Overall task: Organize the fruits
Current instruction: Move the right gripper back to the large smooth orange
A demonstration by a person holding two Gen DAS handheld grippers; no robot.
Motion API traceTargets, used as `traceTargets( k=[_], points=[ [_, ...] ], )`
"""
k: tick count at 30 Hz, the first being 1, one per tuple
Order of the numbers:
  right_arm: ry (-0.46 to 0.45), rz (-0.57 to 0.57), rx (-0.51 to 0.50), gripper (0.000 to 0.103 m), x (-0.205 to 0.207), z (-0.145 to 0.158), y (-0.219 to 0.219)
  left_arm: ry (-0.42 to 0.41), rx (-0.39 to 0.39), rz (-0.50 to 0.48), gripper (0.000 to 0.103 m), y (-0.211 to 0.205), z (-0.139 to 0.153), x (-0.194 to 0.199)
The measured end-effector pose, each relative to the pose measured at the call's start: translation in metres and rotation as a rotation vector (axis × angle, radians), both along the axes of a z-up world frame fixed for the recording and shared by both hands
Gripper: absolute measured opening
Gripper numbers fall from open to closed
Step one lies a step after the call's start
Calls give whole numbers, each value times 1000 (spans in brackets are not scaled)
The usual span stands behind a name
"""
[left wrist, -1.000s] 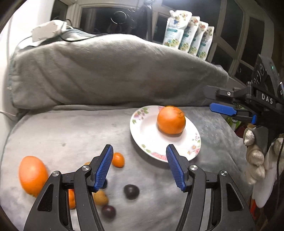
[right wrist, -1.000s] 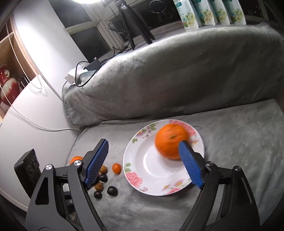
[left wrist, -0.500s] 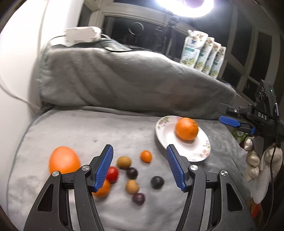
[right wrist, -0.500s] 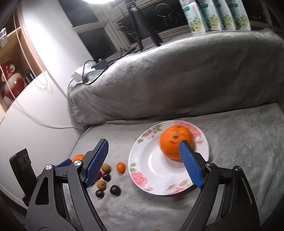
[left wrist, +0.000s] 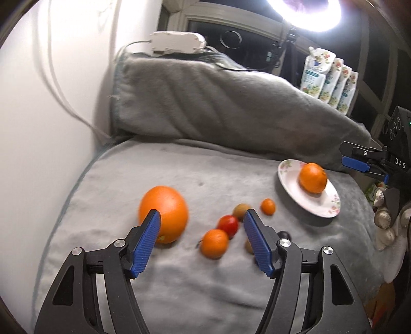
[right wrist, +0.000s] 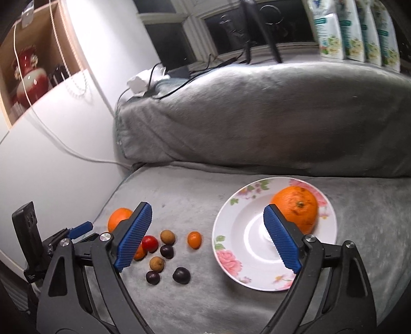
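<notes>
A floral white plate (left wrist: 321,205) (right wrist: 246,231) lies on the grey blanket and holds one orange (left wrist: 313,177) (right wrist: 295,210). A large orange (left wrist: 164,213) (right wrist: 118,221) lies at the left. Beside it sit a small orange (left wrist: 214,243), a red fruit (left wrist: 228,224) (right wrist: 150,243), a tiny orange (left wrist: 268,206) (right wrist: 194,239), brown fruits (right wrist: 167,236) and dark fruits (right wrist: 181,275). My left gripper (left wrist: 201,240) is open and empty, just in front of the large orange and small fruits. My right gripper (right wrist: 208,239) is open and empty above the plate's near edge.
A grey blanket-covered backrest (left wrist: 218,108) rises behind the seat. A white wall (left wrist: 46,128) with cables bounds the left. A power strip (left wrist: 177,42) and several pouches (left wrist: 328,82) sit on the ledge behind. A bright ring light (left wrist: 305,12) shines above.
My left gripper has swung left, away from the plate, and now faces the large orange and the small fruits. My right gripper has drawn back slightly from the plate.
</notes>
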State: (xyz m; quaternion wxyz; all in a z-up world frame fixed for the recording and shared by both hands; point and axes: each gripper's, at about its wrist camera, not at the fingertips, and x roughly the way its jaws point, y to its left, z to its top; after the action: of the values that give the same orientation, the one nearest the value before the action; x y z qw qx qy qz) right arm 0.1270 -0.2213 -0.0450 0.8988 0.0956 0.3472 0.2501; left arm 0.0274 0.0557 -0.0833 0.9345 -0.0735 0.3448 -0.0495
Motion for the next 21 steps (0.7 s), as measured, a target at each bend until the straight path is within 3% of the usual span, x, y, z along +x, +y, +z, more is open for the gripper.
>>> traceTargets(
  k=[5, 11, 21],
  points=[
    [50, 71, -41, 91, 9, -7, 29, 17, -20, 48, 68, 17, -9, -3],
    [81, 155, -62, 91, 15, -13, 66, 33, -39, 84, 77, 33, -20, -2],
    [157, 235, -71, 95, 35, -27, 116, 66, -79, 117, 77, 53, -37, 1]
  ],
)
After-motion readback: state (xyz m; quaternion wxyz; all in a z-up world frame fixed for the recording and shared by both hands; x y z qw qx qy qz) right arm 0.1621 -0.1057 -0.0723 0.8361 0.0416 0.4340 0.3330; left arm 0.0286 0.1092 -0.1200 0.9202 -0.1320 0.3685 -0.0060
